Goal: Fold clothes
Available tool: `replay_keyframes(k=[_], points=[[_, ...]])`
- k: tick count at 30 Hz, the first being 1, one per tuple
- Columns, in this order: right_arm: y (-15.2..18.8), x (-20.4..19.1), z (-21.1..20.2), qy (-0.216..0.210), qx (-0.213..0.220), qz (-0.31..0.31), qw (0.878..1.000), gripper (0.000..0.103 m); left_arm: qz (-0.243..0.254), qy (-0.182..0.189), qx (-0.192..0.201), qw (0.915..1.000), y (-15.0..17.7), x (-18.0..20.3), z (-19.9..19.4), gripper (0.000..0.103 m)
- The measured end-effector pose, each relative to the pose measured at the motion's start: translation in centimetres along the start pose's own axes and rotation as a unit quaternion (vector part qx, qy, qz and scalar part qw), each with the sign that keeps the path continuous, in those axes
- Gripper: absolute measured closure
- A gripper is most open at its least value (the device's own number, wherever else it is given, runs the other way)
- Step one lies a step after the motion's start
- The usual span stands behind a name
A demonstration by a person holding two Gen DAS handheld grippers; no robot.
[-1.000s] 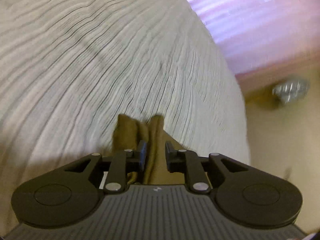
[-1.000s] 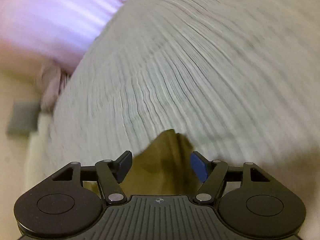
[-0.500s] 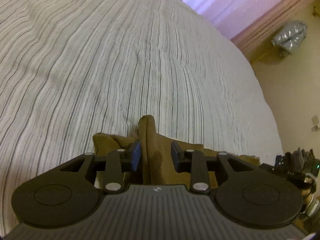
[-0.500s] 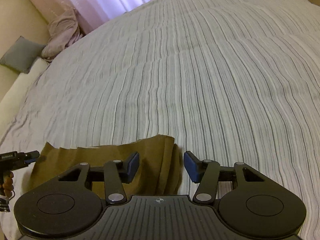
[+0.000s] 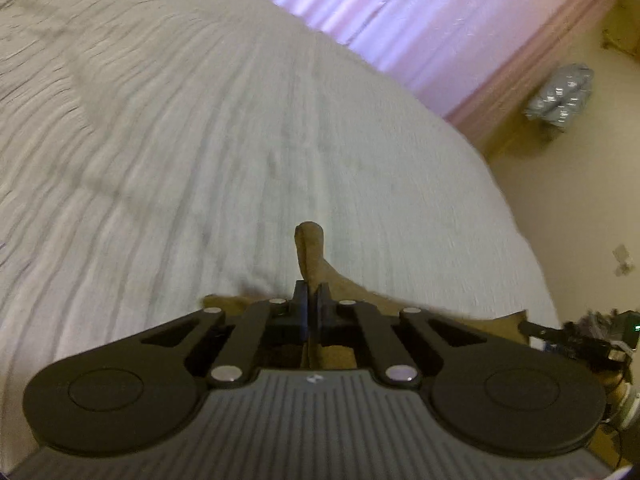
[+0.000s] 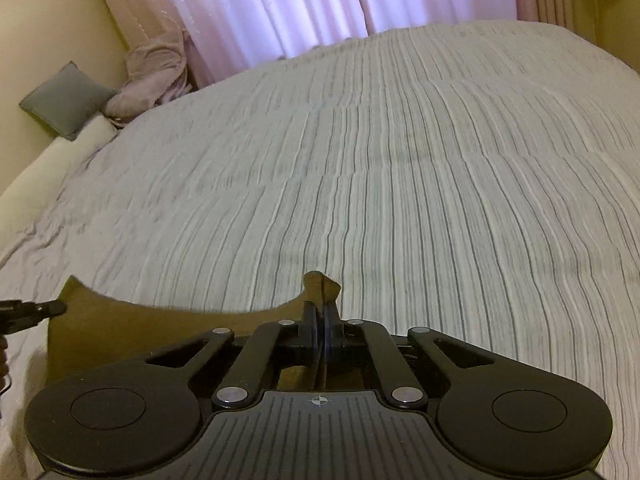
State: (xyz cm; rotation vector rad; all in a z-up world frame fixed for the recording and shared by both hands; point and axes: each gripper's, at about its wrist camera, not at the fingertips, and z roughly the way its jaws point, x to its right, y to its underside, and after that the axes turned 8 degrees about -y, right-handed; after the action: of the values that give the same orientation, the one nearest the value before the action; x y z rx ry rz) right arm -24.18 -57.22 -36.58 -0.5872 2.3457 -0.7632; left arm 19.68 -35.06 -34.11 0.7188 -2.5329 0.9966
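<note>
In the left wrist view, low in the middle of the frame: left gripper just closed, pinched tight on a raised fold of the brown garment, lying on the striped bedcover, right gripper's tip at the right edge. In the right wrist view, again low centre: right gripper just closed too, clamped on a corner of the brown garment, spread toward the lower left, left gripper's tip at the left edge, pink curtains across the top.

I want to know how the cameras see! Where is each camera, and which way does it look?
Left wrist: rides on the left gripper, looking down its fingers across the striped bed towards the curtain; no body shows.
Right wrist: rides on the right gripper, facing the bed and curtain.
Both share the brown cloth, pinched by each gripper, and glimpse the other gripper.
</note>
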Motion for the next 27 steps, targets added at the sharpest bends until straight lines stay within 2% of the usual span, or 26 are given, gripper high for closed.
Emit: replay_keyframes(k=[4, 8, 9, 10, 11, 12, 13, 15, 17, 20, 24, 26, 27], points=[[0.0, 0.5, 2.6, 0.027, -0.029, -0.007, 0.999, 0.102, 0.001, -0.02, -0.009, 0.9998, 0.7, -0.6, 0.8, 0.102], [0.7, 1.6, 4.3, 0.07, -0.071, 0.02, 0.995, 0.1, -0.002, -0.049, -0.019, 0.9986, 0.8, -0.3, 1.8, 0.098], [0.8, 1.5, 4.2, 0.082, -0.071, 0.024, 0.994, 0.091, -0.008, -0.058, -0.016, 0.9981, 0.9, -0.3, 1.6, 0.096], [0.8, 1.1, 3.7, 0.101, -0.062, 0.023, 0.993, 0.054, -0.014, -0.068, -0.013, 0.9975, 1.1, -0.3, 1.4, 0.094], [0.8, 0.5, 3.2, 0.132, -0.048, 0.016, 0.99, 0.038, -0.015, -0.083, -0.004, 0.9964, 1.1, 0.1, 0.8, 0.091], [0.8, -0.3, 2.4, 0.155, -0.028, 0.002, 0.988, 0.039, -0.015, -0.099, 0.004, 0.995, 1.2, 0.4, 0.2, 0.091], [0.7, -1.2, 1.7, 0.157, -0.011, -0.011, 0.987, 0.038, -0.008, -0.111, 0.016, 0.9936, 1.1, 1.0, -0.4, 0.091], [1.0, -3.1, 0.8, 0.138, 0.007, -0.03, 0.99, 0.038, 0.012, -0.105, 0.028, 0.994, 1.3, 2.4, -1.2, 0.091], [1.7, -5.1, 1.1, 0.115, -0.003, -0.06, 0.992, 0.039, 0.043, -0.086, 0.024, 0.9951, 1.7, 4.4, -0.9, 0.091], [3.6, -7.1, 3.1, 0.096, -0.028, -0.118, 0.988, 0.039, 0.099, -0.082, 0.005, 0.9917, 2.5, 6.7, 1.2, 0.091], [6.1, -4.9, 5.8, 0.129, -0.054, -0.129, 0.982, 0.039, 0.092, -0.098, 0.001, 0.9908, 3.4, 4.8, 4.0, 0.091], [6.8, -2.4, 5.5, 0.14, -0.048, -0.094, 0.985, 0.039, 0.08, -0.098, 0.004, 0.9919, 3.6, 3.5, 4.5, 0.093], [6.8, -1.2, 4.9, 0.133, -0.047, -0.061, 0.988, 0.039, 0.071, -0.1, 0.006, 0.9925, 3.5, 3.2, 4.2, 0.097]])
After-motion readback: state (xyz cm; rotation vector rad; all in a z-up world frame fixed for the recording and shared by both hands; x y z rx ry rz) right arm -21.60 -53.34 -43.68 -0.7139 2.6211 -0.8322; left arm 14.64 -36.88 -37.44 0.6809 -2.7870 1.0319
